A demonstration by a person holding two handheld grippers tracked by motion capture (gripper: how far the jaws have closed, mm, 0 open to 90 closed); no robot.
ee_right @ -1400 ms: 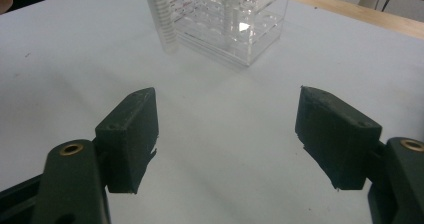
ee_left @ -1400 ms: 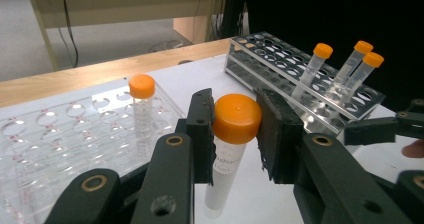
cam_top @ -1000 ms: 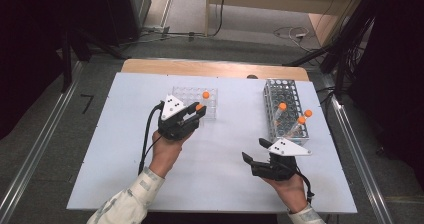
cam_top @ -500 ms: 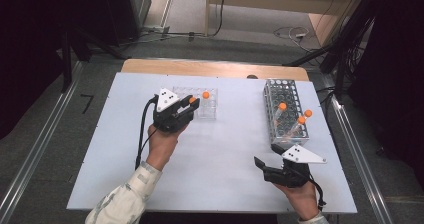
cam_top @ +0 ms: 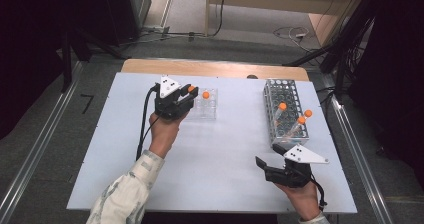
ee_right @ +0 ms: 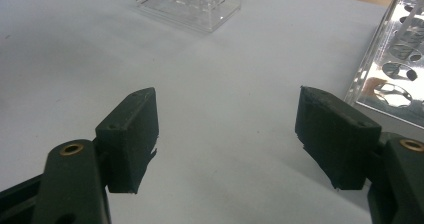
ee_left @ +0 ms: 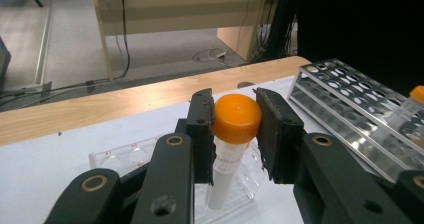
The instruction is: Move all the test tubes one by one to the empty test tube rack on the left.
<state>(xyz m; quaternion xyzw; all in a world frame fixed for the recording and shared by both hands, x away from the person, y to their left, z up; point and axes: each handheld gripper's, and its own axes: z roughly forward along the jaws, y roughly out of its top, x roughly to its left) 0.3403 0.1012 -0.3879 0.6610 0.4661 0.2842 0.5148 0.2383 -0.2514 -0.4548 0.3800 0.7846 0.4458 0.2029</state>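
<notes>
The left gripper [cam_top: 186, 97] is clamped on a small tube with an orange cap [ee_left: 236, 118]; in the left gripper view both black jaws press against the sides of the cap, and the white body of the tube hangs down between them, roughly upright. The tube is held just above the clear plastic rack [cam_top: 206, 105], which stands on the white table [cam_top: 215, 154] near its far middle; whether the tube's tip is inside a hole of that rack cannot be told. A second tube with an orange cap [cam_top: 205, 94] stands in the clear rack just beside the held one. The right gripper [cam_top: 267, 167] hangs over the near right part of the table with its jaws wide apart and nothing between them; in the right gripper view only the bare table surface lies between the two pads. To the right stands a metal wire rack [cam_top: 284, 109], which holds three more orange-capped tubes [cam_top: 282, 106] that lean at a slant. The right gripper is just in front of this metal rack's near end, and well apart from the clear one.
</notes>
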